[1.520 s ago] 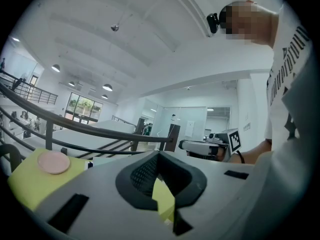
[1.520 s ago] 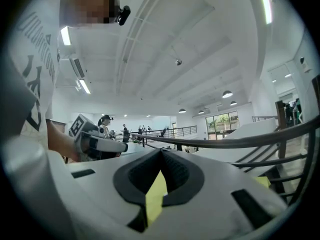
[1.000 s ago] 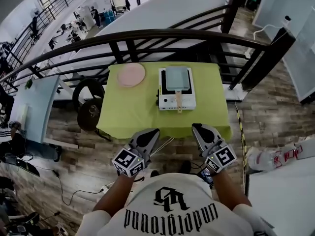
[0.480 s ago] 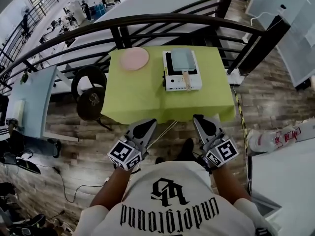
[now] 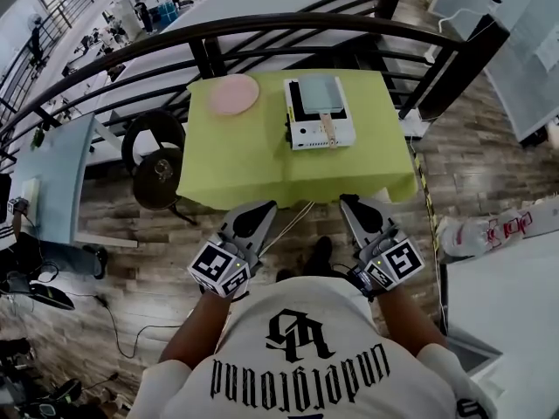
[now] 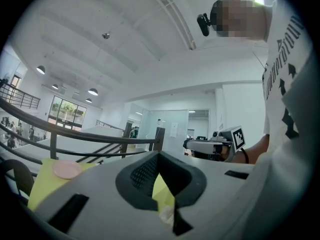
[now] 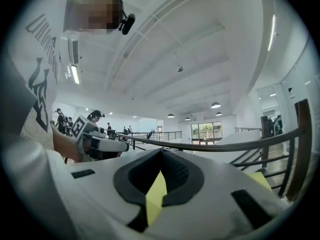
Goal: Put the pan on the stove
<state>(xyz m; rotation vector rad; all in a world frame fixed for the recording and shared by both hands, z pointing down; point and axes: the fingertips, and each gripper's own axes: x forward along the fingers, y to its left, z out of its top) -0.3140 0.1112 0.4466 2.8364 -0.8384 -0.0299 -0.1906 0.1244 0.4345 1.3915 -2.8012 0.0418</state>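
Over on the left of the green table, a pink plate sits alone, well apart from the action. Moving right, here's the white stove, and the grey square pan is sitting on top of it, its handle sticking out over the stove's front edge toward the person. Pan on stove, so by the look of it the job is done, though from up here I can't say how squarely it sits on the burner. Now down to the hands, well back from the table's near edge and close in front of the person's chest. The left gripper is clenched tight on nothing: its own view shows the jaws meeting, with only a sliver of green cloth visible past them. Across to the right gripper, and it's the same story, jaws pressed together and empty, pointing level toward the table and the dark railing beyond. Neither tool is anywhere near the pan. As I read it, nothing is left except perhaps a nudge if the pan is sitting off-centre.
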